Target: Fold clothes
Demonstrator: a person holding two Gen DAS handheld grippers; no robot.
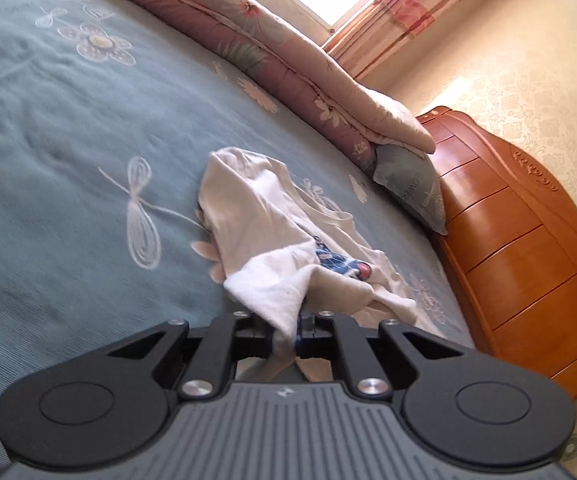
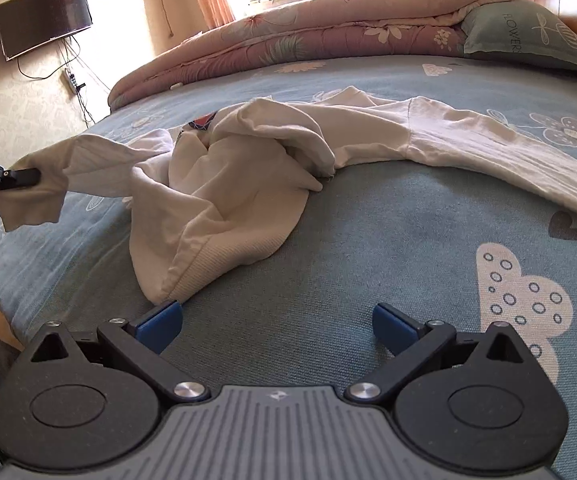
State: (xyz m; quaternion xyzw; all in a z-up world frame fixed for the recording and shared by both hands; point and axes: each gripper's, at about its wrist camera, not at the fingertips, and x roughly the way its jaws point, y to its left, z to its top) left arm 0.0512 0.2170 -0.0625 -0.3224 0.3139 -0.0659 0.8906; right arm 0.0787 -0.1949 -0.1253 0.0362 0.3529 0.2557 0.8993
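Blue flower-print bed (image 2: 368, 220) — on it a crumpled white sweatshirt (image 2: 228, 184), folded pink quilt (image 2: 308, 36), a green pillow (image 2: 528, 36)

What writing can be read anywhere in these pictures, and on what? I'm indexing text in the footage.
"FLOWERS" on the grey-green pillow at the headboard; the last letter is partly cut off by a fold. In the left wrist view the same word on the pillow is blurred.
The blue and red print on the white sweatshirt is too crumpled to read.
The small mark on each gripper's body is a logo, not text.
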